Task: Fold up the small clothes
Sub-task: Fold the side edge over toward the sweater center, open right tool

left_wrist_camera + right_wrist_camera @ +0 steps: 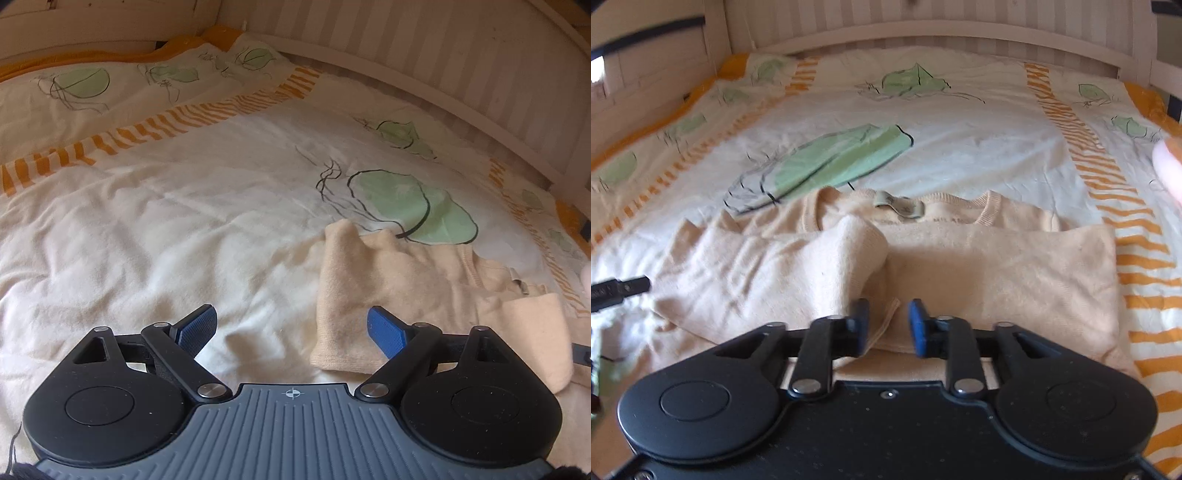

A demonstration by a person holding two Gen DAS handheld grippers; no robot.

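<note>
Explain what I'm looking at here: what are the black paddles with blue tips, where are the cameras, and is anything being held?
Each picture comes from a fisheye camera on a hand-held gripper, looking forward along its two blue-padded fingers; a person carries one in each hand. In the left wrist view, the left gripper stands wide open over the bedspread, holding nothing. In the right wrist view, the right gripper hangs over a cream sweater lying partly folded, neckline and label away from the camera. Its fingers are apart, with a fold edge of the sweater between them but not pinched. The sweater lies on a bed with a leaf-patterned, orange-striped cover.
</note>
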